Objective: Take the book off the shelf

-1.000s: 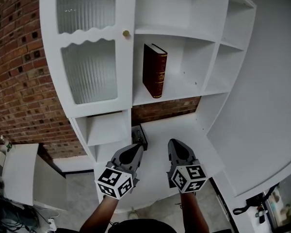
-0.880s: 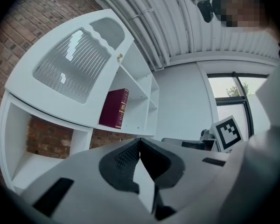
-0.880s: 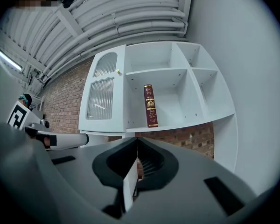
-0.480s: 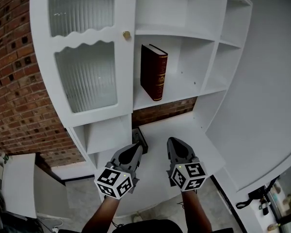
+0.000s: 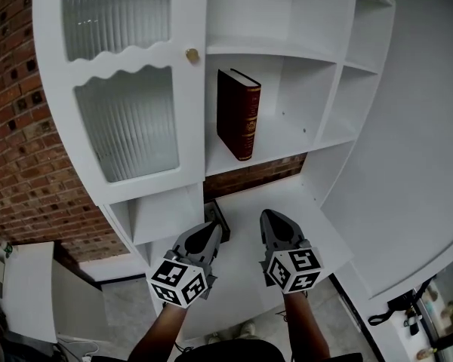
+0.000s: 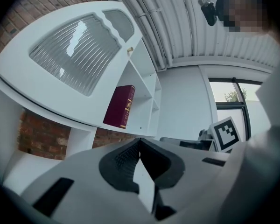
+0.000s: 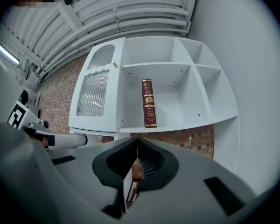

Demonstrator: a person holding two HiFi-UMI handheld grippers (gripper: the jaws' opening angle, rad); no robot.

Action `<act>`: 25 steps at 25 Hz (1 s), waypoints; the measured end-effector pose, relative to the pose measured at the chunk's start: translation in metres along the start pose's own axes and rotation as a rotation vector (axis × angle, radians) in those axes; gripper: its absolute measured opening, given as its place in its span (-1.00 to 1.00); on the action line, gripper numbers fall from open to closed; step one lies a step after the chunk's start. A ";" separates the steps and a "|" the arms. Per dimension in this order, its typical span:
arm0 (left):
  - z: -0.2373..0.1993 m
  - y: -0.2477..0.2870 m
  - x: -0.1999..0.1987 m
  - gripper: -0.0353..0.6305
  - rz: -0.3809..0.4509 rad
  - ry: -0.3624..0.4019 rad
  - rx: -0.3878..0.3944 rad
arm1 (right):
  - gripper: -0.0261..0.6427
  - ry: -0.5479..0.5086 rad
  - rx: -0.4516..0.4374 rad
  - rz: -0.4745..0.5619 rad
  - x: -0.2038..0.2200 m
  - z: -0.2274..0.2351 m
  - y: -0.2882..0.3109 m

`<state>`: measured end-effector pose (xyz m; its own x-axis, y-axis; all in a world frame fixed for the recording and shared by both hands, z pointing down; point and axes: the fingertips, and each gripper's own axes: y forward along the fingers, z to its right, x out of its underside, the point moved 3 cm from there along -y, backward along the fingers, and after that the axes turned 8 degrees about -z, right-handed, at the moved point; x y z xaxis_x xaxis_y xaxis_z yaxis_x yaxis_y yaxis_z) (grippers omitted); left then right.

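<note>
A dark red book (image 5: 238, 113) with gilt bands stands upright, alone on a middle shelf (image 5: 275, 143) of the white shelf unit. My left gripper (image 5: 211, 230) and right gripper (image 5: 269, 221) are side by side below it, well short of the shelf, both pointing toward the unit. Both are shut with nothing between their jaws. In the left gripper view the book (image 6: 120, 106) shows up and to the left of the closed left gripper (image 6: 139, 142). In the right gripper view the book's spine (image 7: 149, 102) stands straight above the closed right gripper (image 7: 137, 142).
A cabinet door with ribbed glass (image 5: 124, 119) and a brass knob (image 5: 192, 54) is just left of the book. Open compartments (image 5: 362, 44) lie to its right. A white ledge (image 5: 287, 198) juts out under the shelf, brick wall (image 5: 23, 149) behind. A dark object (image 5: 216, 216) sits low by the left gripper.
Both grippers have moved a little nearer the shelf unit together, and the unit looks slightly larger and shifted left in the head view. The jaws stay shut; the book has not moved.
</note>
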<state>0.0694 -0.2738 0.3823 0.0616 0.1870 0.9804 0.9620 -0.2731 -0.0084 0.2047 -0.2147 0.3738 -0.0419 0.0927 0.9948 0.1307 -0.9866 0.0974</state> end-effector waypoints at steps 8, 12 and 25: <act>-0.012 0.016 -0.008 -0.84 0.017 -0.006 -0.036 | -0.86 -0.015 -0.043 0.016 -0.025 0.012 0.024; -0.017 0.024 -0.011 -0.84 0.024 -0.009 -0.051 | -0.86 -0.032 -0.065 0.011 -0.035 0.016 0.040; -0.034 0.045 -0.025 -0.84 0.048 0.015 -0.132 | -0.86 -0.065 -0.145 0.018 -0.065 0.037 0.080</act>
<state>0.1019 -0.3232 0.3645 0.1016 0.1568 0.9824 0.9144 -0.4036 -0.0302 0.2548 -0.2948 0.3181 0.0238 0.0790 0.9966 -0.0134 -0.9968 0.0793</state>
